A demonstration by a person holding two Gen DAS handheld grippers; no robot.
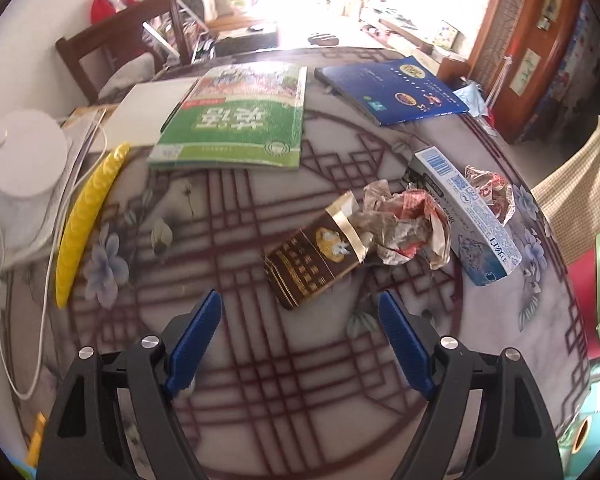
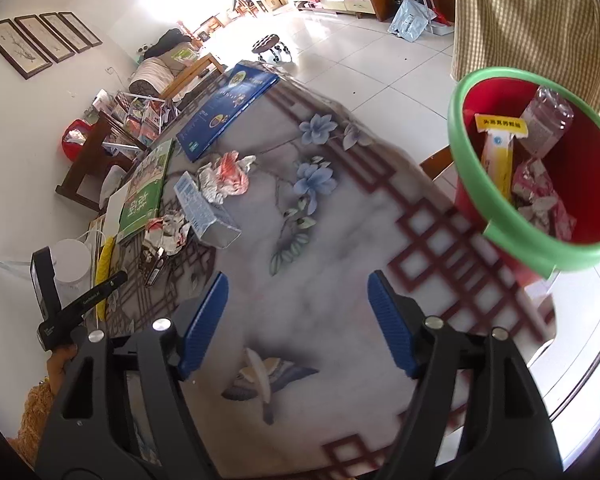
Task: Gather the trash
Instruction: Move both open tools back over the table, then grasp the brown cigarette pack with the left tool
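Observation:
On the patterned table (image 1: 260, 208) lies a brown and gold packet (image 1: 312, 264), a crumpled red and silver wrapper (image 1: 404, 224), a long white and blue box (image 1: 464, 216) and a second crumpled wrapper (image 1: 490, 192). My left gripper (image 1: 300, 312) hangs open just short of the brown packet, nothing between its blue pads. My right gripper (image 2: 298, 292) is open and empty over bare tabletop (image 2: 320, 248). The red bin with a green rim (image 2: 540, 168) stands off the table's right edge and holds several pieces of trash. The same box (image 2: 204, 208) and wrappers (image 2: 228, 176) show far left.
A green book (image 1: 240, 120), a blue book (image 1: 388, 88), a yellow curved object (image 1: 88, 224) and a white lamp base (image 1: 16, 156) with cables lie on the table. A wooden chair (image 1: 120, 52) stands behind. A checked cloth (image 2: 528, 20) hangs beyond the bin.

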